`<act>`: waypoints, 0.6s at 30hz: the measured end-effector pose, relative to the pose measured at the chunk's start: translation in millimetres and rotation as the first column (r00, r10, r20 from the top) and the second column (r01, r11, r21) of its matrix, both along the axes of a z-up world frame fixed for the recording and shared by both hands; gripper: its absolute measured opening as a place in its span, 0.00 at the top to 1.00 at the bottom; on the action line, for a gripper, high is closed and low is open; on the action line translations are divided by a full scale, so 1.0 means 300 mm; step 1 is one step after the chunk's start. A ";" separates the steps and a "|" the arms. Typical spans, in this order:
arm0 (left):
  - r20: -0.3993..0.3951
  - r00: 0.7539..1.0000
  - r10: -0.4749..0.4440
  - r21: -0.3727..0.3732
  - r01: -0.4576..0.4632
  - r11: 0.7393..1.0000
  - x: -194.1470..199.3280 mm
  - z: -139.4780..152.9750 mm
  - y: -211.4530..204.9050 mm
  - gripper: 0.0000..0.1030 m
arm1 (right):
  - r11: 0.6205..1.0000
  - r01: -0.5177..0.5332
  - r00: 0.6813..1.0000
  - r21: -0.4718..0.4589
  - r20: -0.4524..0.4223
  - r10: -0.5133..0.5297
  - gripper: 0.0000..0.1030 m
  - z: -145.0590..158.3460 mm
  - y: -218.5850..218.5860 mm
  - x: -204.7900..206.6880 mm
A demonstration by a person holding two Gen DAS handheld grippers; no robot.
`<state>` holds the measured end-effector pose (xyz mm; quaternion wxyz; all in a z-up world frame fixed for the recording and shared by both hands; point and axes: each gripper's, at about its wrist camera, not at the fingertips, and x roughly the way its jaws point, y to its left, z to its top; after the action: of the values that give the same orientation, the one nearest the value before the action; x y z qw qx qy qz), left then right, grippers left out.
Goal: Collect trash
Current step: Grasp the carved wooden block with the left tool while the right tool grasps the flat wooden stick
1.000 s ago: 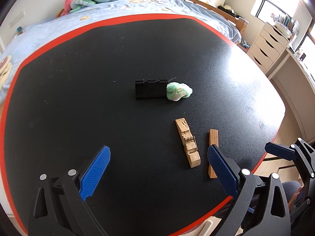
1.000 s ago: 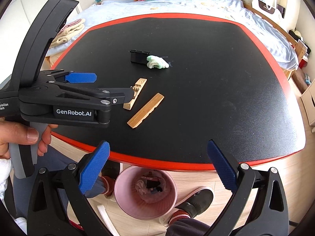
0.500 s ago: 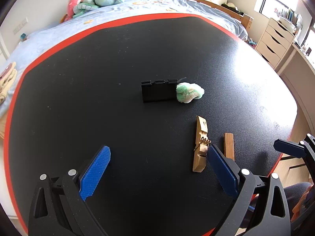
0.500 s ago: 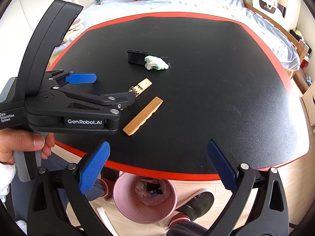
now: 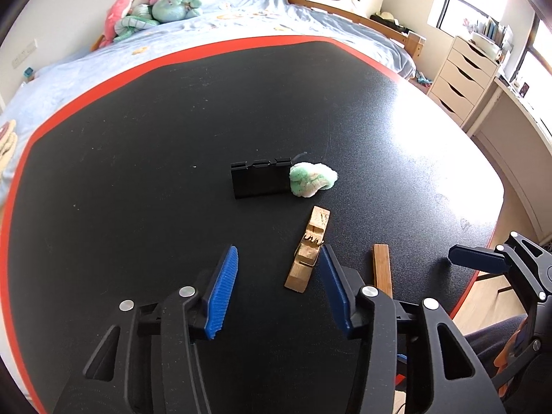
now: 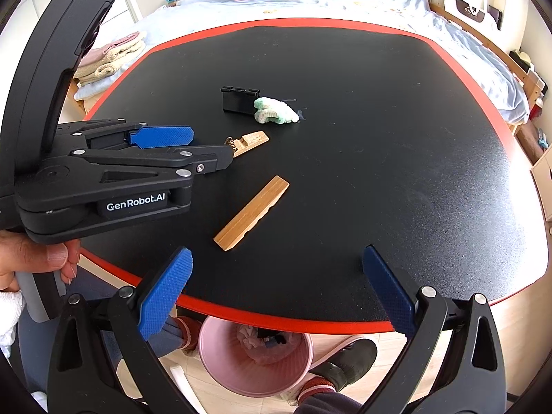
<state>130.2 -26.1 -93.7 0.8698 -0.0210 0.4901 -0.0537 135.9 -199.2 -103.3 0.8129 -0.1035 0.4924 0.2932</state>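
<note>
On the black table (image 5: 138, 138) lie a broken wooden clothespin half with its spring (image 5: 308, 250), a plain wooden strip (image 5: 382, 269), a crumpled green-white wad (image 5: 311, 179) and a black clip-like box (image 5: 260, 181). My left gripper (image 5: 277, 291) is open but narrowed, low over the table, with the clothespin half just inside its right finger. In the right wrist view the left gripper (image 6: 207, 151) covers part of the clothespin (image 6: 249, 142); the strip (image 6: 252, 213), wad (image 6: 274, 111) and box (image 6: 239, 100) show too. My right gripper (image 6: 276, 289) is open and empty above the near table edge.
A pink trash bin (image 6: 255, 358) with rubbish in it stands on the floor under the near table edge, beside a person's feet (image 6: 341, 358). A bed (image 5: 241, 24) with plush toys lies behind the table. White drawers (image 5: 462, 79) stand at the right.
My left gripper has moved forward and right toward the clothespin half, and its jaws have narrowed. My right gripper has moved slightly forward over the table edge.
</note>
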 end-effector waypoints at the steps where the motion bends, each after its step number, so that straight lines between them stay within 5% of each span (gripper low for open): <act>1: 0.001 1.000 -0.003 -0.003 0.003 1.000 -0.004 0.001 0.002 0.61 | 1.000 0.001 1.000 0.000 0.001 -0.001 0.05 -0.003 0.003 0.000; 5: -0.006 1.000 -0.014 -0.012 0.014 1.000 -0.008 0.000 0.002 0.86 | 1.000 0.004 1.000 0.005 0.005 -0.005 0.05 -0.008 0.014 0.006; 14: -0.004 1.000 0.012 -0.019 -0.012 1.000 -0.014 0.000 0.034 0.86 | 1.000 0.020 0.999 -0.014 0.044 -0.019 0.06 -0.016 0.055 0.019; 18: -0.003 1.000 0.025 -0.022 -0.025 0.999 -0.020 0.000 0.046 0.86 | 0.999 0.014 0.996 -0.052 0.087 -0.010 0.24 -0.014 0.080 0.017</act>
<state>124.2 -12.3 -93.7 0.8694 -0.0366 0.4904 -0.0481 141.0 -175.2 -107.4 0.8322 -0.1344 0.4650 0.2704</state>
